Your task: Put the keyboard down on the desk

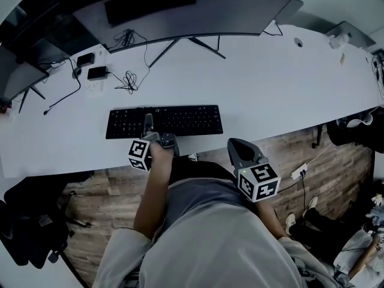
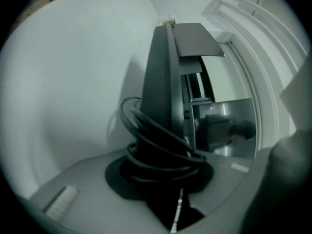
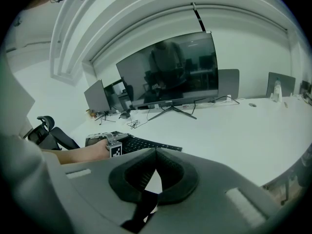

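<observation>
Left gripper clamped on keyboard near edge | right gripper closed, empty | advice: lower level until flat on desk, then release gently.

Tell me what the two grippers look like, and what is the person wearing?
The left gripper and the right gripper are both grey, with dark padding around the jaws. Each carries a white cube printed with black square markers. The person wears a grey top with paler, loose sleeves.
</observation>
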`<state>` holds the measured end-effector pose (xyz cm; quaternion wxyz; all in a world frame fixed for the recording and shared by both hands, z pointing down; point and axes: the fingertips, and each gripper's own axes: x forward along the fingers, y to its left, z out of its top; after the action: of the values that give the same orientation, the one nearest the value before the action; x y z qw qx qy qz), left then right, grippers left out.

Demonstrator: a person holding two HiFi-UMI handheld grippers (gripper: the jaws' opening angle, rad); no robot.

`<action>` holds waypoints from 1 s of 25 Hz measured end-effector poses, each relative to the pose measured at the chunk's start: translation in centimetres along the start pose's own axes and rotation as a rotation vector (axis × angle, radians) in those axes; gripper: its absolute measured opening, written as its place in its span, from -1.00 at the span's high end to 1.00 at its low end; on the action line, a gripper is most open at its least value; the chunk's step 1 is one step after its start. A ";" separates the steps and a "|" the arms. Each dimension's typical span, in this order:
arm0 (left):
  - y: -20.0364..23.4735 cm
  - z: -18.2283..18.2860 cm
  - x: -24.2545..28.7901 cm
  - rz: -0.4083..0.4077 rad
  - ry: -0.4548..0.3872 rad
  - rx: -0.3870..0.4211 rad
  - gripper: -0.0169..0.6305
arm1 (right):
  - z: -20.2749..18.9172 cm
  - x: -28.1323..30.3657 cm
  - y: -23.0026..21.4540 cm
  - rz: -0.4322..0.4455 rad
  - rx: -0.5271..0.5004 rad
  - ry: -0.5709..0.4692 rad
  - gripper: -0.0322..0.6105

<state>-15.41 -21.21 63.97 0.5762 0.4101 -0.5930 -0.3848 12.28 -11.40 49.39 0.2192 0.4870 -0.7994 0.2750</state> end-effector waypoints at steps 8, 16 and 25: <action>-0.2 0.6 1.4 -0.020 -0.054 -0.048 0.95 | 0.4 0.8 0.2 0.014 -0.030 0.024 0.91; -0.3 0.4 2.7 -0.025 -0.081 -0.065 0.95 | 0.2 1.3 -0.5 0.024 -0.014 0.037 0.91; -0.2 0.0 3.6 -0.023 -0.078 -0.069 0.95 | 0.3 1.6 -0.8 0.046 0.013 0.034 0.91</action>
<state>-15.38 -24.59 65.08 0.5620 0.3812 -0.5968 -0.4273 12.27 -12.91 50.31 0.2234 0.4651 -0.8048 0.2935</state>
